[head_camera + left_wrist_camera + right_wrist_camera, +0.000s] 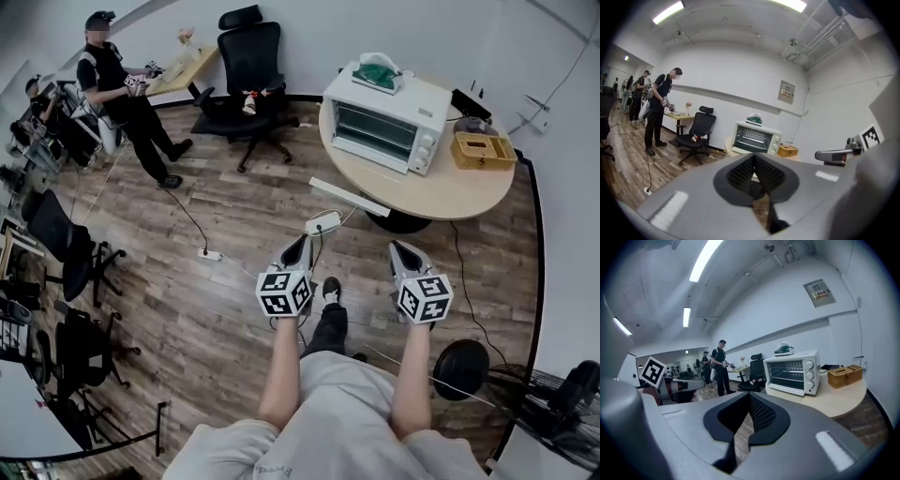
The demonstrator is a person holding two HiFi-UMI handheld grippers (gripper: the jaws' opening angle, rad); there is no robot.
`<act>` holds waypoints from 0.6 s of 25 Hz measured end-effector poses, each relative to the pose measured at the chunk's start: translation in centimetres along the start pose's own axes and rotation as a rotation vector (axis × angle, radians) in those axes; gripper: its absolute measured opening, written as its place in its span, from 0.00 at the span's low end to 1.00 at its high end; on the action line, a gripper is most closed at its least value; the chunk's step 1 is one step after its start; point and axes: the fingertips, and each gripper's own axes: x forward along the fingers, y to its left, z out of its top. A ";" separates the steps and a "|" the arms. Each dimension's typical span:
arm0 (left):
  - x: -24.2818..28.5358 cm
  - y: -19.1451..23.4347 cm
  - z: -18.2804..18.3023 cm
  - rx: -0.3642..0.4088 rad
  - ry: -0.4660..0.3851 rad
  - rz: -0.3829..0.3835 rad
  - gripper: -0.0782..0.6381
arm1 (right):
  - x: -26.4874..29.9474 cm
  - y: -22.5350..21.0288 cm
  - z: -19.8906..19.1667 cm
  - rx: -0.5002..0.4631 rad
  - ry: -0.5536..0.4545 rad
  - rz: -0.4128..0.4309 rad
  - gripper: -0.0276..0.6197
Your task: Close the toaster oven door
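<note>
The white toaster oven point(384, 117) stands on the round beige table point(450, 192), its glass door upright against the front as far as I can tell. It also shows ahead as the toaster oven point(756, 138) in the left gripper view and the toaster oven point(793, 372) in the right gripper view. My left gripper point(298, 246) and right gripper point(401, 251) are held side by side over the floor, well short of the table, pointing toward it. The left gripper point(753, 159) has its jaws together with nothing between them. So does the right gripper point(749, 397).
A green-topped item point(378, 75) lies on the oven, and a wicker box point(481, 150) sits to its right. A white bar point(349, 197) lies along the table's near edge. On the floor are a power strip point(210, 254) with cables and a black disc base point(461, 368). A black office chair point(248, 84) and a standing person point(122, 94) are at the left.
</note>
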 end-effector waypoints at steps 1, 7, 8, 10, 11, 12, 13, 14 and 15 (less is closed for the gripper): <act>0.8 0.2 0.5 -0.001 -0.003 -0.001 0.19 | 0.6 -0.6 0.4 -0.009 0.003 -0.008 0.04; 5.6 1.2 3.4 0.001 -0.035 -0.005 0.19 | 4.4 -3.6 2.6 -0.006 -0.007 -0.015 0.04; 6.6 1.5 3.7 0.000 -0.035 -0.008 0.19 | 5.2 -3.9 2.8 -0.009 -0.005 -0.015 0.04; 8.5 1.9 4.4 -0.005 -0.035 -0.015 0.19 | 6.7 -4.4 3.2 -0.023 0.002 -0.014 0.04; 9.5 2.1 4.8 -0.009 -0.037 -0.019 0.19 | 7.5 -4.7 3.5 -0.035 0.008 -0.015 0.04; 10.5 2.3 5.3 -0.013 -0.042 -0.022 0.19 | 8.3 -5.1 3.9 -0.051 0.016 -0.016 0.04; 11.5 2.4 5.6 -0.019 -0.048 -0.025 0.19 | 9.0 -5.5 4.3 -0.071 0.024 -0.018 0.04; 12.5 2.5 5.9 -0.024 -0.051 -0.030 0.19 | 9.8 -6.0 4.8 -0.089 0.029 -0.022 0.04; 13.5 2.6 6.2 -0.025 -0.049 -0.036 0.19 | 10.6 -6.5 5.4 -0.100 0.030 -0.027 0.04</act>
